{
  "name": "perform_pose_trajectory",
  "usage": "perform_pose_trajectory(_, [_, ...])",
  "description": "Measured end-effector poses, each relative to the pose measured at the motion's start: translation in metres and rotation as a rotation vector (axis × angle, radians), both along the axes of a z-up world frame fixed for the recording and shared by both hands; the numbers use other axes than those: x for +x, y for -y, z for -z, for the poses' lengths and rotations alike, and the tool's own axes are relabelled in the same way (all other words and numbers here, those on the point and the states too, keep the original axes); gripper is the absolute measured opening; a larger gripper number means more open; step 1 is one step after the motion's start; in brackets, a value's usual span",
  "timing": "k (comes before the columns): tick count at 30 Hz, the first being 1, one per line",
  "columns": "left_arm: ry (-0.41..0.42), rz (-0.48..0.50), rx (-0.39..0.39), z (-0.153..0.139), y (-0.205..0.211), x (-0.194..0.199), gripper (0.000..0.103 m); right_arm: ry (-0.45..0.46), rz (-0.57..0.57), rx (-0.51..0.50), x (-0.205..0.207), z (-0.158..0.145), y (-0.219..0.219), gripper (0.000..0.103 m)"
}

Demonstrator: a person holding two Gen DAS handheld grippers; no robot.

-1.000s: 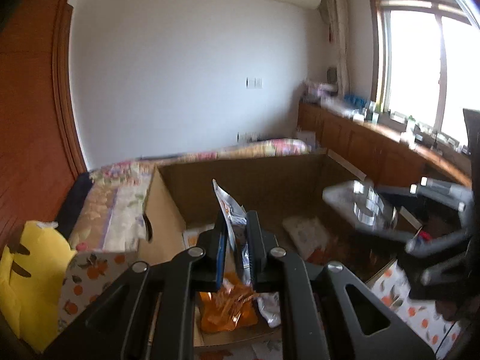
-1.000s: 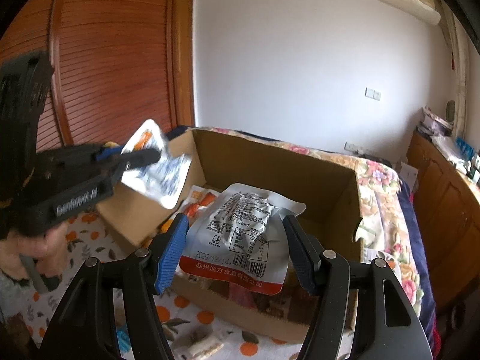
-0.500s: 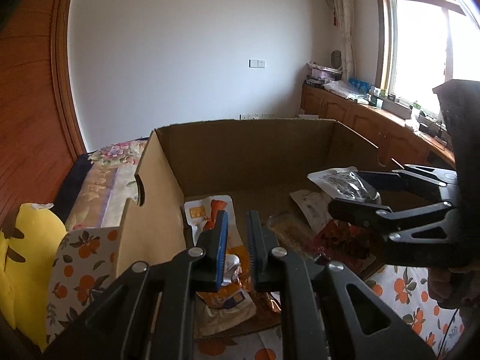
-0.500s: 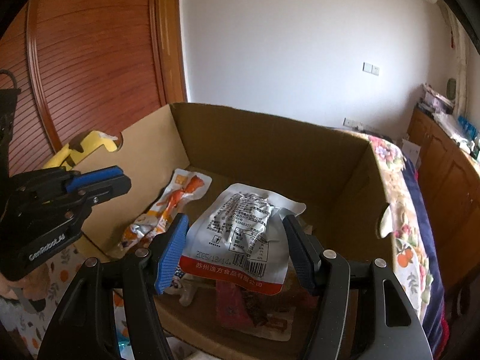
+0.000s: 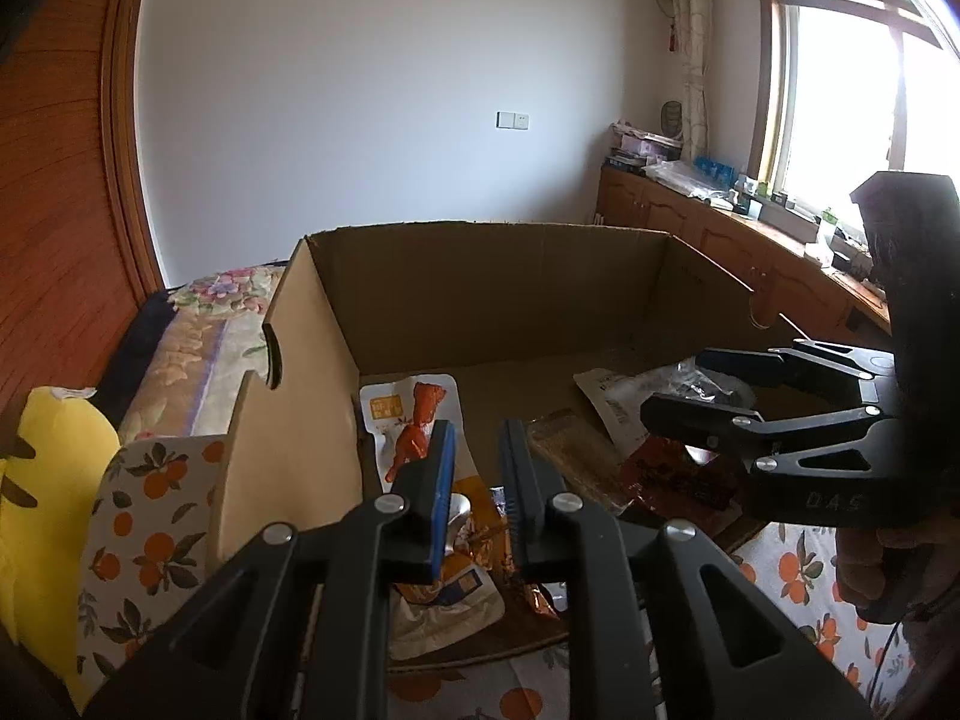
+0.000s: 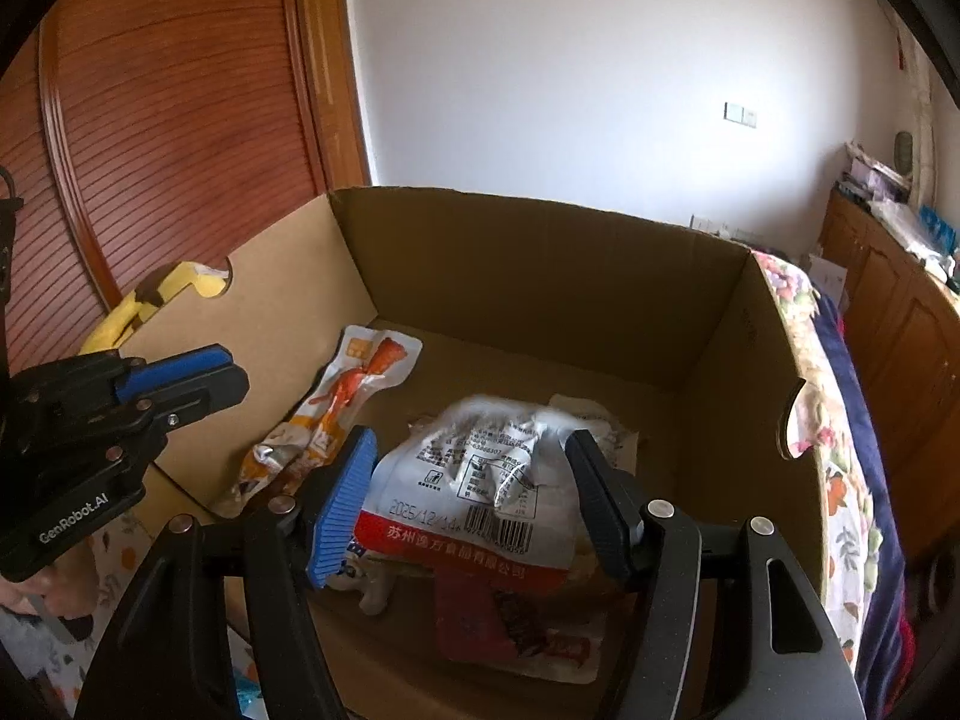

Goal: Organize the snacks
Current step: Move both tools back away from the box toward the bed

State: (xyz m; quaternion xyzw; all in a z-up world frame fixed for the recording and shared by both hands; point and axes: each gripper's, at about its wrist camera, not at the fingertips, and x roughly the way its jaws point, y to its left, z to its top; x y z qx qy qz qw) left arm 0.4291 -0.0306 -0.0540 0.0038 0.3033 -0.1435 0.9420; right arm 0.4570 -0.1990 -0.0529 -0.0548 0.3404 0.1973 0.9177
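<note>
Right tool [image 6: 471, 495]: its two fingers pinch a white pouch with a red lower band [image 6: 480, 480] by its side edges. The pouch hangs low inside the cardboard box [image 6: 540, 276], over the right half of the floor.

Left tool [image 5: 477, 468]: jaws opening, a narrow gap between them, nothing in it. It sits above the near left corner of the box.

Directly below the right tool, a dark red packet [image 6: 510, 618] lies flat on the box floor, with a brown flat packet [image 5: 570, 450] just beside it to the left.

Below the left tool, an orange foil wrapper [image 5: 480, 531] lies in the near left corner, touching a white pouch with an orange chicken-leg print [image 5: 414, 420], which runs along the left wall toward the back.

The box stands on an orange-print cloth [image 5: 144, 498]. A yellow cushion [image 5: 54, 468] lies outside the left wall.

Farther back, a floral bedspread [image 5: 210, 312], a wooden sliding door [image 6: 168, 120] and a white wall [image 5: 360, 90].
</note>
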Motion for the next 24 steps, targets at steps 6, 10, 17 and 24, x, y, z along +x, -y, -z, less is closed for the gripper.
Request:
perform_pose_trajectory(6, [0.021, -0.015, 0.054, -0.004, 0.004, -0.007, 0.017, 0.011, 0.013, -0.017, -0.002, 0.0, -0.001, 0.072])
perform_pose_trajectory(10, [0.035, 0.01, 0.042, -0.018, 0.006, -0.024, 0.018, 0.03, 0.026, 0.003, -0.007, -0.003, 0.001, 0.072])
perform_pose_trajectory(17, [0.069, 0.043, 0.077, -0.041, 0.01, -0.063, 0.019, 0.115, -0.006, 0.005, -0.061, -0.042, 0.003, 0.071])
perform_pose_trajectory(24, [0.033, 0.072, 0.078, -0.028, 0.012, -0.103, 0.023, 0.101, -0.02, 0.014, -0.119, -0.044, 0.011, 0.071])
